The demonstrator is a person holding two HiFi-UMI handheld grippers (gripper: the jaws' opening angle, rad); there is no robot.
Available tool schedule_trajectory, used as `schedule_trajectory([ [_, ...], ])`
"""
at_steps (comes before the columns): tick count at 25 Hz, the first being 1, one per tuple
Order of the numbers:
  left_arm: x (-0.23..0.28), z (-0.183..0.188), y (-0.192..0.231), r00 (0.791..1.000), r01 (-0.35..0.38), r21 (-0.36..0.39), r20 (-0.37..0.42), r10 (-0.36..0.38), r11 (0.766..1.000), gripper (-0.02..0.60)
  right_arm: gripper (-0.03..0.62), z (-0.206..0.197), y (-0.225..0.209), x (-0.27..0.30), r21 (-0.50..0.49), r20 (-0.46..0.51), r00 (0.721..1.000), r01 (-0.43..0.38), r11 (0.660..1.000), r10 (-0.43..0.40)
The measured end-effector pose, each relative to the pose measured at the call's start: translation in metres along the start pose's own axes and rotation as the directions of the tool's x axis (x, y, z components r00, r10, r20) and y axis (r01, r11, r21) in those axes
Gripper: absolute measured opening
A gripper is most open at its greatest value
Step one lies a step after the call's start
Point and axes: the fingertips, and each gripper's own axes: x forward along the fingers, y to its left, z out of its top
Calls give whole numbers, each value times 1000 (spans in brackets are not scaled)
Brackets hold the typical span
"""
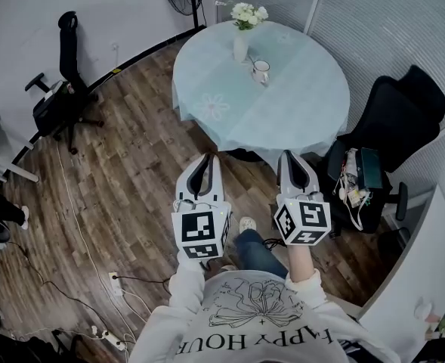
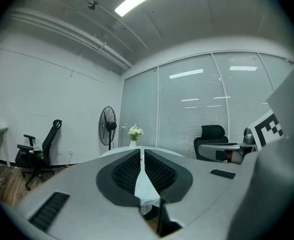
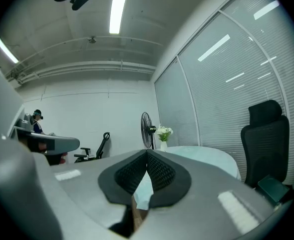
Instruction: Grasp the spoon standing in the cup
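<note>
Both tools are shut and empty; the left tool point(image 1: 205, 162) has its jaws pressed together with nothing between them, and the right tool point(image 1: 291, 160) likewise; both hang over the floor, short of the desk point(image 1: 298, 108); the cup point(image 1: 262, 74) stands well ahead of them, closer to the right tool's line and nearer than the vase point(image 1: 240, 48); the spoon point(image 1: 256, 65) stands in it, only a thin handle showing; I judge it light, stiff and likely slippery; best pinched on the bare handle above the rim, jaws opened first, then lifted straight so the cup, probably breakable, does not tip.
</note>
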Motion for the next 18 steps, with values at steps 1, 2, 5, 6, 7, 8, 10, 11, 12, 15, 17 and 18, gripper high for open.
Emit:
schedule_trajectory([
  [1, 9, 2, 1, 1000, -4, -1, 1, 4, 1000, 8, 11, 3, -4, 10, -2, 0, 1000, -7, 1000, 7],
  [2, 19, 5, 1, 1000, -10, -3, 1, 10, 1000, 8, 11, 6, -8, 20, -3, 1, 1000, -14, 1000, 14],
  [5, 50, 15, 1, 1000, -23, -6, 5, 23, 1000, 11, 11, 17, -23, 50, -4, 7, 1000, -30, 1000, 30],
  [6, 61, 19, 1, 1000, -26, -6, 7, 26, 1000, 21, 11, 20, -28, 60, -4, 9, 999, -35, 999, 35],
  [7, 71, 22, 1, 1000, -28, -5, 9, 28, 1000, 34, 11, 23, -33, 69, -3, 11, 999, -39, 999, 39],
  [8, 81, 25, 0, 999, -30, -5, 10, 30, 1000, 37, 11, 26, -38, 78, -3, 13, 999, -43, 999, 43],
  [10, 101, 30, -1, 999, -33, -5, 12, 33, 999, 37, 11, 30, -48, 95, -2, 16, 999, -52, 999, 52],
  [11, 111, 32, -2, 999, -34, -6, 14, 34, 999, 37, 11, 32, -53, 103, -1, 17, 998, -56, 998, 56],
  [12, 120, 34, -3, 999, -34, -7, 15, 34, 999, 38, 11, 34, -58, 110, -1, 18, 998, -59, 998, 59],
  [15, 147, 38, -8, 999, -35, -11, 19, 35, 999, 46, 11, 36, -76, 131, 4, 19, 998, -65, 998, 65],
  [17, 162, 40, -12, 999, -37, -10, 19, 37, 999, 53, 11, 37, -88, 143, 8, 18, 998, -67, 998, 67],
  [18, 168, 40, -14, 999, -38, -10, 18, 38, 999, 57, 11, 38, -94, 148, 11, 17, 998, -68, 998, 68],
])
